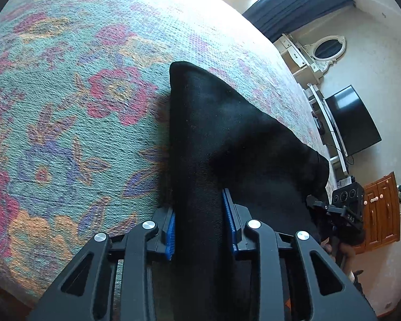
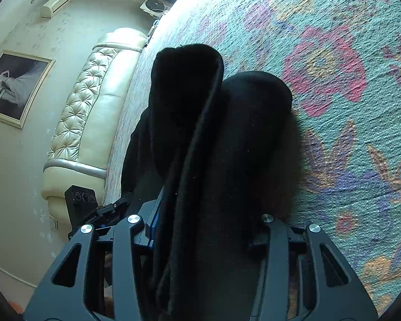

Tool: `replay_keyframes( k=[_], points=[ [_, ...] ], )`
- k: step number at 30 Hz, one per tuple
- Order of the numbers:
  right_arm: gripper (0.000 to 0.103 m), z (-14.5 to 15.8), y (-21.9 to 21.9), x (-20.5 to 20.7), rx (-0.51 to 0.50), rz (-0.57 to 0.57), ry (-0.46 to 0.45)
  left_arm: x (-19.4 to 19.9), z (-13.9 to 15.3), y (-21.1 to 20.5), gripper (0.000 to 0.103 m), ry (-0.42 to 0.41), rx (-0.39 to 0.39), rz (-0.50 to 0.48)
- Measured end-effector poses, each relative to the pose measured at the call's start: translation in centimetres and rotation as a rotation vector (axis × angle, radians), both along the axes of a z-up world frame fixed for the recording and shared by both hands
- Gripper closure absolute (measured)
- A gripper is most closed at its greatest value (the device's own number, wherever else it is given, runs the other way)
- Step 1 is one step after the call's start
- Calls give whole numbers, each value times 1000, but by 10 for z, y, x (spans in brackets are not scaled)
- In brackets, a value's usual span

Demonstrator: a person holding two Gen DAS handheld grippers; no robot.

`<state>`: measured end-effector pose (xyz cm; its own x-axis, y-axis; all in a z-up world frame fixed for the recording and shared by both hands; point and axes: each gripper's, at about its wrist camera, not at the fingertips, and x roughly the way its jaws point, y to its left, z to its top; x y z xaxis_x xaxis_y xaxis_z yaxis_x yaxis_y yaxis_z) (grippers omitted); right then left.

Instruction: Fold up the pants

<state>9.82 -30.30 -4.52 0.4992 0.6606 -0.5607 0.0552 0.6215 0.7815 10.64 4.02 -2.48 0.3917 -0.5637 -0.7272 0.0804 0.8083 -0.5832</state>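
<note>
left gripper (image 1: 200, 224): clamped on black pants (image 1: 214, 139) | right gripper (image 2: 205, 230): clamped on same pants | surface: floral bedspread (image 1: 66, 107) | legible marking: "DAS" on right gripper body

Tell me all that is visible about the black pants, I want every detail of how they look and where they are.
The black pants are a plain dark fabric with a fine knit or woven texture, with no print visible. They are bunched and partly lifted, not flat. The left gripper clamps one part between its blue pads; the right gripper clamps another part, where a thick seamed edge runs along the cloth. The far ends droop onto the floral bedspread and throw a shadow there. Waistband and leg ends cannot be told apart.
</note>
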Motion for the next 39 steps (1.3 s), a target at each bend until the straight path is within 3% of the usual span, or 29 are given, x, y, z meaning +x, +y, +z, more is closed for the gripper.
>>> replay_keyframes(
  k=[8,18,22,24,25,26,28,32,37,39],
  points=[
    [59,-2,41,13,18,68,-2,-1,3,40,74,5,11,109],
    [59,-13,32,17,47,65,4,-6,5,30,72,-33,88,87],
    [58,-18,24,17,57,59,8,-4,8,19,66,-54,145,75],
    [52,-19,21,15,67,57,10,-5,10,15,61,-68,163,71],
    [51,-19,21,15,70,58,10,-6,10,15,53,-74,164,72],
    [48,-18,20,14,69,59,9,-6,11,15,42,-82,153,70],
    [41,-15,14,14,55,63,8,-6,16,20,31,-106,88,68],
    [26,-3,1,14,27,32,-24,-2,25,41,25,-140,-49,84],
    [25,-7,-8,33,37,13,-19,33,5,50,25,-87,-87,85],
    [20,-8,-9,40,40,14,-26,50,-7,50,25,-56,-102,89]
  ],
)
